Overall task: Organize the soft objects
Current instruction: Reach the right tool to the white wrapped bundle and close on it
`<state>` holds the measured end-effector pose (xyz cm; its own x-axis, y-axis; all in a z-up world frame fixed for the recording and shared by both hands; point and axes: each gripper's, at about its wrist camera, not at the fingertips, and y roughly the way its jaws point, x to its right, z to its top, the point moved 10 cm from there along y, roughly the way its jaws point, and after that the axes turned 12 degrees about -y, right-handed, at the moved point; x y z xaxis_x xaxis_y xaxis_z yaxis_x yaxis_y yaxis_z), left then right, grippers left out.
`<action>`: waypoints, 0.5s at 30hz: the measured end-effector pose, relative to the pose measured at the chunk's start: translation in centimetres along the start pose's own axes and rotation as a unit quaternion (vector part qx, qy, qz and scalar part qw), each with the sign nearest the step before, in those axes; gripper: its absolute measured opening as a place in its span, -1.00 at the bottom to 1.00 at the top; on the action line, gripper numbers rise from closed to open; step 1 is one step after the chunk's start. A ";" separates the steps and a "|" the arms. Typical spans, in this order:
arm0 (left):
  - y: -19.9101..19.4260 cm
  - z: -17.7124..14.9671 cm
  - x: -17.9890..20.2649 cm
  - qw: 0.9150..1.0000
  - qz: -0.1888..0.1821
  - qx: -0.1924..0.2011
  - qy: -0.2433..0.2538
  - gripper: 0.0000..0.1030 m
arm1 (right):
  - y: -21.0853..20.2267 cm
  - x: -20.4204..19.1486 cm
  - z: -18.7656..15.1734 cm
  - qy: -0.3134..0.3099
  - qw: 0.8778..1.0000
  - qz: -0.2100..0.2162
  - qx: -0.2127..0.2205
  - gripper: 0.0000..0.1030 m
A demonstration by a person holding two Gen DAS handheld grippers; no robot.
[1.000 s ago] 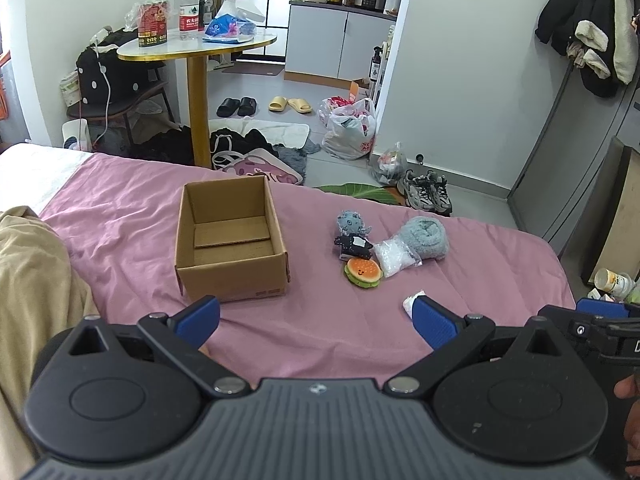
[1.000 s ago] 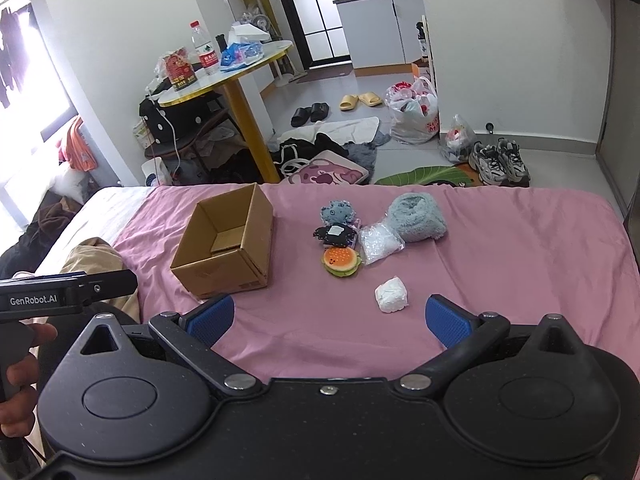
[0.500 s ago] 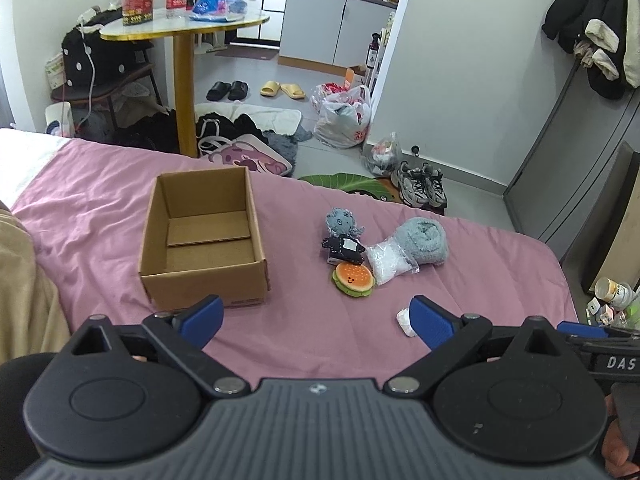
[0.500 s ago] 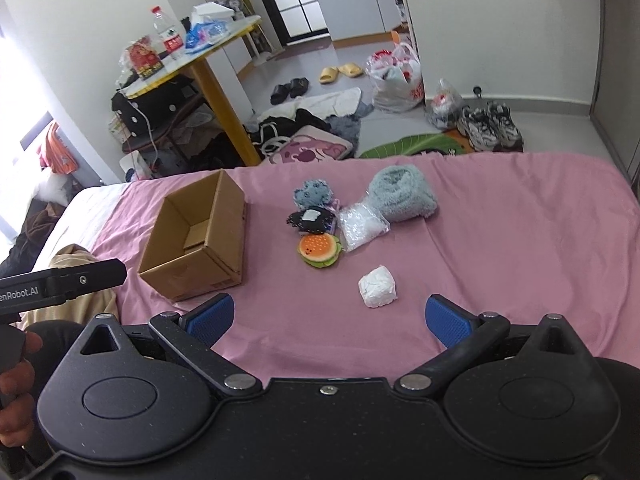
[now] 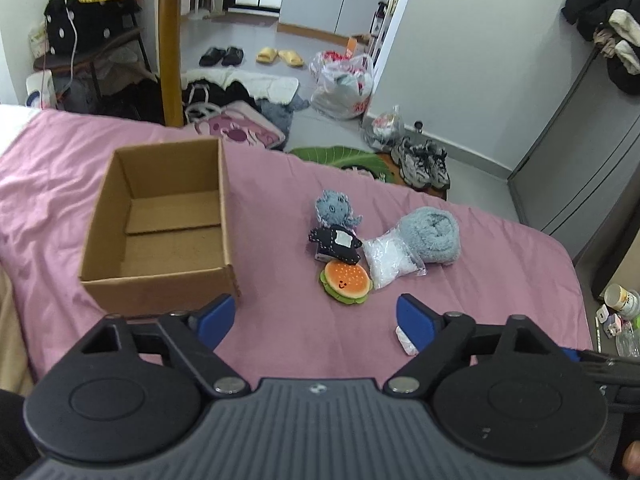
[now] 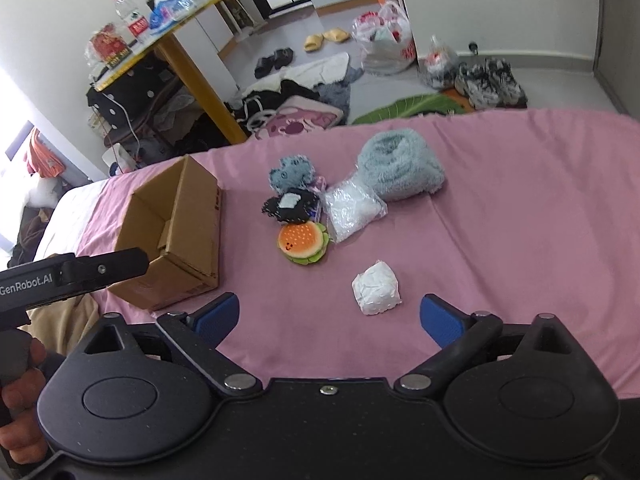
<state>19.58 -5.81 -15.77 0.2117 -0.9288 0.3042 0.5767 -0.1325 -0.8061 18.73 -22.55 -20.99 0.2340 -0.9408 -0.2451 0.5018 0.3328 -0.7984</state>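
cardboard box (image 5: 160, 228) sits empty on the pink bed (image 6: 520, 216), mouth up to take the soft toys clustered just beside it. left gripper (image 5: 316, 320) and right gripper (image 6: 328, 316) both hover spread and empty; the white bundle (image 6: 376, 288) lies nearest, likely the first pick.

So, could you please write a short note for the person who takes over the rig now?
Left hand-held gripper: open, holding nothing. Right hand-held gripper: open, holding nothing.
Cardboard box on the pink bed: nothing inside.
Beside it, clustered: grey plush, black plush, burger toy, clear bag, rolled blue towel. White bundle lies apart, nearest the right gripper.
Done: nothing. Left: everything.
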 end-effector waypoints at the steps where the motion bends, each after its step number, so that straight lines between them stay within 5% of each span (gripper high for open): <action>1: 0.6 0.0 0.1 1.000 -0.001 -0.005 -0.002 0.60 | 0.4 0.2 -0.1 0.002 1.000 0.001 -0.005 0.82; 15: 8.6 0.5 1.5 0.997 0.011 -0.066 -0.023 0.50 | 5.4 2.6 -0.5 0.029 0.998 0.008 -0.051 0.62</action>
<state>25.23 -8.19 -22.00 0.2599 -0.9158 0.3062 0.4630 -0.1601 -0.8718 21.65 -23.23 -26.16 0.1913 -0.9384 -0.2879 0.4103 0.3429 -0.8450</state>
